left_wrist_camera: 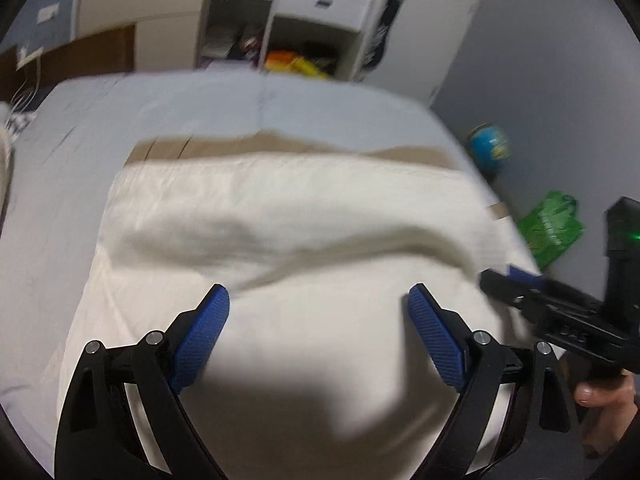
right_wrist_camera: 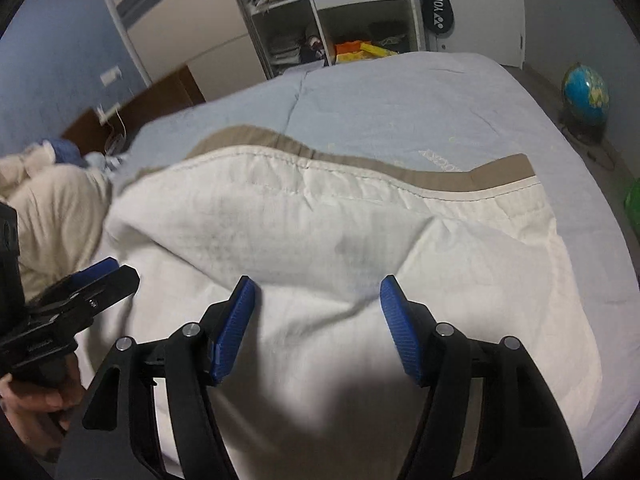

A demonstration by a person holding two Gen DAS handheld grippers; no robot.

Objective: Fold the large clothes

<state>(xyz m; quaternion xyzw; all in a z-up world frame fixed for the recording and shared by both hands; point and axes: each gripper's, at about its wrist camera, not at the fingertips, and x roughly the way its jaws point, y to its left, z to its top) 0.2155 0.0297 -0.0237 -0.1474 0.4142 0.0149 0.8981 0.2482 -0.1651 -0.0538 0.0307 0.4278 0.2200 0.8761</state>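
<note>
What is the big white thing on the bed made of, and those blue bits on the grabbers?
The white cloth looks like soft woven cotton: matte, creased, with a stitched hem. The blue pads look like rubbery plastic with a ribbed, grippy surface; which exactly, I can't tell.

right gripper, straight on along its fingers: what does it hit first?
Most likely the cream cloth spread on the bed. The right gripper is open with nothing between its pads and points down at the rumpled fold right ahead. Depth is unclear through the fisheye, but nothing else lies in that line.
</note>
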